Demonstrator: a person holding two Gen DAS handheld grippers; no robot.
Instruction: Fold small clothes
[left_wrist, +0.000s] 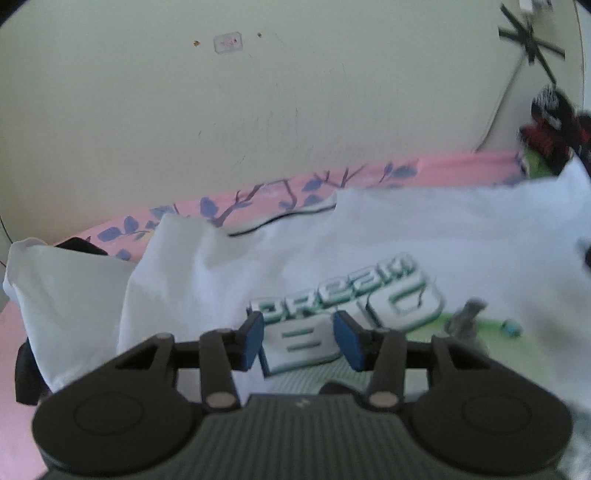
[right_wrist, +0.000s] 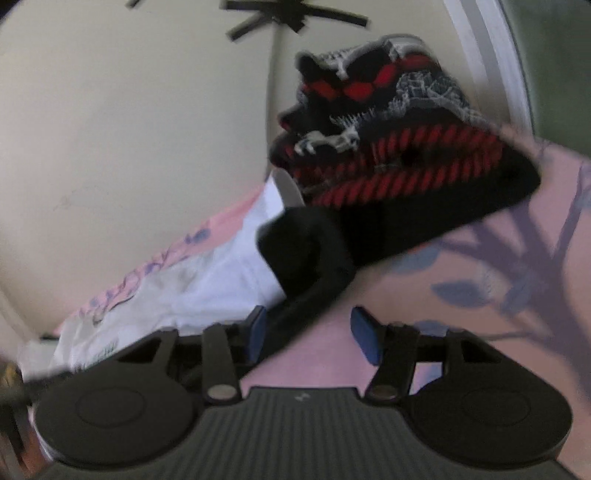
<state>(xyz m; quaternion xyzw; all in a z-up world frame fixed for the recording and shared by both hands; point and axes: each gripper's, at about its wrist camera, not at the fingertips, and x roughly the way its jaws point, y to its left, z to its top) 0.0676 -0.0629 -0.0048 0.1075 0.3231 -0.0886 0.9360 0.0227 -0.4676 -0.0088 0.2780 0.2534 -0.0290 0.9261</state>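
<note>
A white T-shirt (left_wrist: 424, 236) with a green "DREAM BIG" print lies spread on a pink floral bedsheet (left_wrist: 461, 166). Its left sleeve (left_wrist: 66, 295) is rumpled with black trim under it. My left gripper (left_wrist: 303, 341) is open just above the print, with blue pads (left_wrist: 253, 341). In the right wrist view my right gripper (right_wrist: 314, 338) is open over the sheet (right_wrist: 498, 280). A black sleeve end (right_wrist: 306, 258) of the white shirt (right_wrist: 207, 280) lies by its left finger.
A stack of folded black and red clothes (right_wrist: 388, 147) sits on the sheet by the cream wall (left_wrist: 258, 110). It also shows at the far right of the left wrist view (left_wrist: 554, 125). Black tape marks (right_wrist: 291, 14) are on the wall.
</note>
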